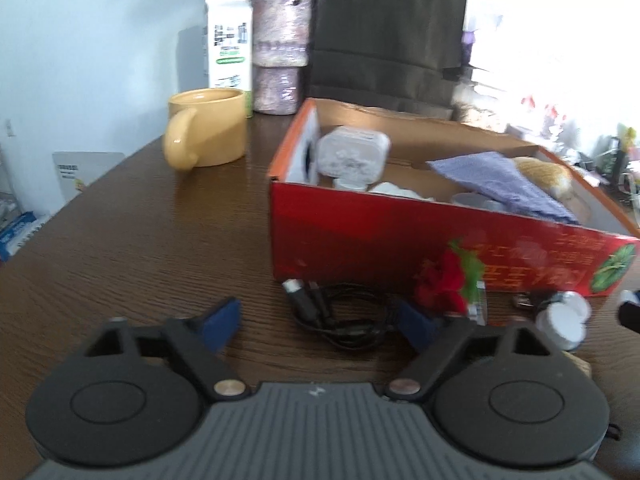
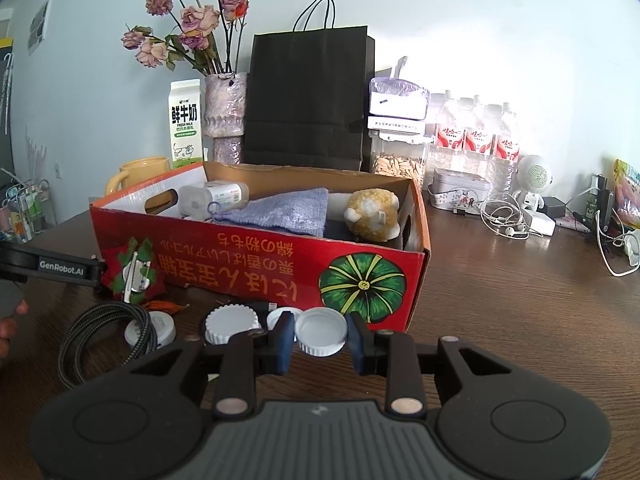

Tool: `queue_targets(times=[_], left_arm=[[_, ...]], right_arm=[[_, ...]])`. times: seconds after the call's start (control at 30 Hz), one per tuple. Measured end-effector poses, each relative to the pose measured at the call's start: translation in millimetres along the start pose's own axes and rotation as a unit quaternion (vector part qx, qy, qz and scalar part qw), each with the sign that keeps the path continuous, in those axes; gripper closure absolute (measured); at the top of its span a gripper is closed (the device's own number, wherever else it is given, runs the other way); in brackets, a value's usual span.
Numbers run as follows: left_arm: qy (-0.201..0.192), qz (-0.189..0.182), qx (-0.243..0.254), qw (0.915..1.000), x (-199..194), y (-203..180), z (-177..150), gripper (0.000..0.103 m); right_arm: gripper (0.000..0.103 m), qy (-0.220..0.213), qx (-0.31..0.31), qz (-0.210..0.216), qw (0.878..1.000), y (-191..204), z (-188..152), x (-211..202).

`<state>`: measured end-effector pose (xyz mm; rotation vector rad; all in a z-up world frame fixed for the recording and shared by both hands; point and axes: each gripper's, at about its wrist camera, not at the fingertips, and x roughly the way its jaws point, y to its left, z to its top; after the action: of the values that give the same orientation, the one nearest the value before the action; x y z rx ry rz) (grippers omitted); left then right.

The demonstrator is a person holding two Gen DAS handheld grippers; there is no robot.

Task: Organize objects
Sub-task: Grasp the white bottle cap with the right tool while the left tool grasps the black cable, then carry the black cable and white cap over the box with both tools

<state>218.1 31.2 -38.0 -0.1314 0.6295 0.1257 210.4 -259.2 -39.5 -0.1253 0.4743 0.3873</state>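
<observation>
Resting on a dark wood-grain tabotop is wrong wording avoided: resting on the dark wood-grain tabletop (image 2: 500, 300), the scene reads from left to right as follows.

Far left, right wrist view: the left gripper (image 2: 96, 270) enters from the frame edge, its tip at a red and green fabric ornament (image 2: 134, 270) with a metal clip, which lies against the front wall of the red cardboard box (image 2: 256, 264). In the left wrist view, the left gripper (image 1: 320, 322) has its fingers (image 1: 222, 322) spread apart; a coiled black cable (image 1: 340, 316) lies on the tabletop between them, untouched by either pad. The ornament (image 1: 448, 280) sits just beyond the right-hand finger; contact cannot be determined.

Behind, at left: a yellow mug (image 1: 208, 132), a milk carton (image 2: 184, 120) and a vase (image 2: 225, 112) of dried roses.

Centre: a braided cable (image 2: 104, 340) loops on the tabletop in front of the box, beside a white jar cap (image 2: 154, 328) and a second white cap (image 2: 232, 324). The box holds a white plastic bottle (image 2: 212, 196), a blue cloth pouch (image 2: 288, 212) and a yellow plush toy (image 2: 374, 214). A black paper bag (image 2: 308, 96) stands behind the box.

Centre right: the right gripper (image 2: 320, 340) has its fingers (image 2: 282, 344) closed on a white lid (image 2: 322, 330), pinching it on both sides just in front of the box.

Right: water bottles (image 2: 480, 136), a tin (image 2: 460, 188) and white earphones (image 2: 504, 216) stand well apart from the box.
</observation>
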Motion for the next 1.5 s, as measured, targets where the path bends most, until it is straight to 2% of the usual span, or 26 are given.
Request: queue_targets(times=[0.03, 0.53, 0.83, 1.13, 1.5], left_arm=[[-0.001, -0.016, 0.003, 0.9999, -1.6, -0.7, -0.7, 0.047], [-0.038, -0.017, -0.015, 0.999, -22.2, 3.7, -6.3, 0.048], [-0.082, -0.02, -0.014, 0.9963, -49.4, 2.9, -4.7, 0.048], [-0.114, -0.056, 0.003, 0.9919, -68.7, -11.7, 13.8, 0.048], [-0.146, -0.072, 0.019, 0.9865, -64.8, -34.0, 49.3, 0.048]], right_arm=[[0.076, 0.0, 0.0, 0.0, 1.0, -0.1, 0.0, 0.0], [0.076, -0.009, 0.0, -0.008, 1.0, -0.3, -0.1, -3.6], [0.076, -0.028, -0.009, -0.018, 0.999, 3.4, 1.6, -8.0], [0.076, -0.06, -0.007, -0.008, 0.998, 12.1, 19.9, -14.0], [0.076, -0.093, -0.015, -0.005, 0.996, 21.3, 58.2, -1.8]])
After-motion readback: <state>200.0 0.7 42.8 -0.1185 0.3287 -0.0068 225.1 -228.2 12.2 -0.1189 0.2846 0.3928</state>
